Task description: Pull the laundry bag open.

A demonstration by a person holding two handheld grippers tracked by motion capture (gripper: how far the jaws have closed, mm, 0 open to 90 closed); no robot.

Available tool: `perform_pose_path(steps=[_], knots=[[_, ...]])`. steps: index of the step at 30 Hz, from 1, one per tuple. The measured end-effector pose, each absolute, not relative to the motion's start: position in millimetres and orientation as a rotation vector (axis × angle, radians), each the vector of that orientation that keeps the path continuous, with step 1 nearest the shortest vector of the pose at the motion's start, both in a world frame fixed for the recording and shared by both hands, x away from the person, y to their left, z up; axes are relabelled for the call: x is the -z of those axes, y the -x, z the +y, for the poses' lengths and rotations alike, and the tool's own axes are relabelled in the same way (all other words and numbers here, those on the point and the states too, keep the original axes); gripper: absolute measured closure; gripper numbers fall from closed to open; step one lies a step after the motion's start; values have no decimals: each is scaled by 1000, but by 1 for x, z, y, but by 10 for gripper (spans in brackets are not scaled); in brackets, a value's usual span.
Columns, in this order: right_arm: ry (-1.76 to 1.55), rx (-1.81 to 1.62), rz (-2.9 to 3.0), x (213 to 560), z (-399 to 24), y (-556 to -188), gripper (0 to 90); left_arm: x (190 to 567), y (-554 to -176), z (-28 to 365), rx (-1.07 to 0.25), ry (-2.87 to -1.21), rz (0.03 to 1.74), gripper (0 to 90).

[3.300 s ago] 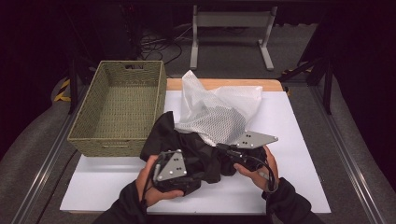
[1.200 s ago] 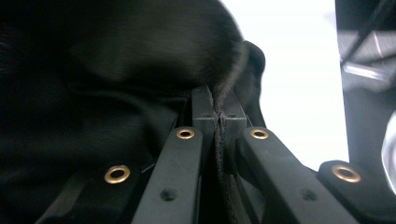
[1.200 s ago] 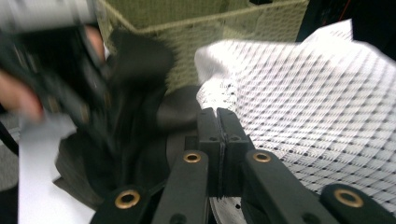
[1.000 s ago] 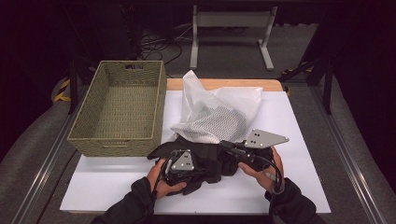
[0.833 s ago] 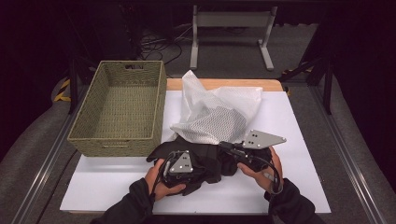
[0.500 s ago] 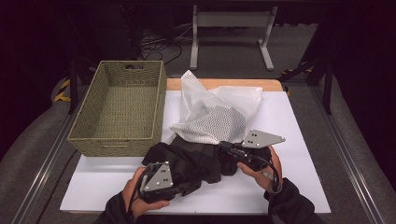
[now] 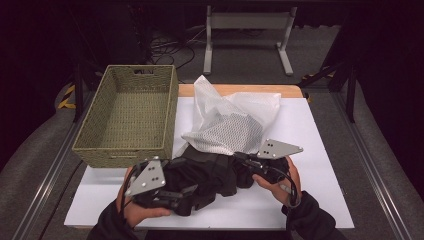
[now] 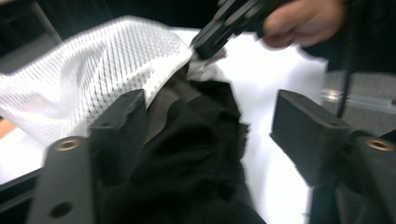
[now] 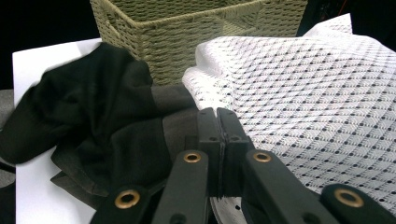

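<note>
A: How do my hands sit right now?

B: I have the left claw (image 7: pixel 186 196) low at the near-left edge of the white surface (image 7: pixel 320 150), gripped from below by my left hand (image 7: pixel 135 210), pointing across toward the black garment (image 7: pixel 215 172). Its jaws have just been opening and now stand released, wide apart. In the left gripper view the black cloth bunches between them; it lies against one jaw, but the other stands clear of it.

A: And the right?

B: The right claw (image 9: pixel 217 116) is clenched, jaws pressed flat together on the edge of the white mesh bag (image 7: pixel 235 125), right where that edge meets the dark cloth. My right hand (image 7: pixel 280 182) holds it at the near right, angled in toward the heap.

A: Where does the garment lie?

B: Crumpled on the surface between both hands, its far end tucked under the mesh bag, just beside the woven basket (image 7: pixel 130 115).

A: Anything hard to read?

B: The left gripper view is blurred. I cannot tell if the right jaws also pinch black cloth. My sleeves are cut off at the bottom edge.
</note>
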State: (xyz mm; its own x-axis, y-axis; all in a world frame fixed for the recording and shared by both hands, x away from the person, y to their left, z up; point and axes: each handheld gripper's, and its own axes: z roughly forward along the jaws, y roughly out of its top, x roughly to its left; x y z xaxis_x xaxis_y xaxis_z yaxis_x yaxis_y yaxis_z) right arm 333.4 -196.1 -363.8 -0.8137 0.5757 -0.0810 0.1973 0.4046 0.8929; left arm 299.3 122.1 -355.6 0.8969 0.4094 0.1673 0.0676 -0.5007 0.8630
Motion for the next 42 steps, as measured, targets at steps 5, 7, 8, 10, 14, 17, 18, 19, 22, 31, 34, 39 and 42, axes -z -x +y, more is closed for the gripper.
perform_pose_path(steps=[5,7,8,10,14,17,18,19,22,31,34,39,42], knots=[[-666,-1373,2302,366,-194,-334,897,409,-343,88,-326,-2228,437,122],[-664,-1366,2311,368,-194,-335,897,417,-348,79,-289,-2239,460,102],[-664,-1363,2316,369,-194,-335,897,421,-352,72,-284,-2263,465,82],[-666,-1360,2321,370,-193,-335,897,427,-358,65,-265,-2273,494,47],[-648,-1346,2333,371,-191,-334,897,442,-371,48,-278,-2360,540,17],[-646,-1338,2346,372,-190,-335,897,446,-378,47,-271,-2342,612,12],[-644,-1336,2357,373,-189,-335,897,447,-381,47,-278,-2349,627,14],[-644,-1330,2366,374,-189,-336,897,448,-382,46,-305,-2351,636,26],[-641,-1317,2389,378,-187,-337,897,447,-383,46,-359,-2371,629,139],[-625,-1282,2428,384,-182,-339,897,436,-382,61,-371,-2262,626,615],[-631,-1274,2423,386,-183,-340,897,431,-379,67,-366,-2194,637,648],[-631,-1311,2437,386,-184,-341,897,429,-377,70,-352,-2123,641,670],[-630,-1318,2429,385,-183,-341,897,430,-376,70,-353,-2103,645,677]])
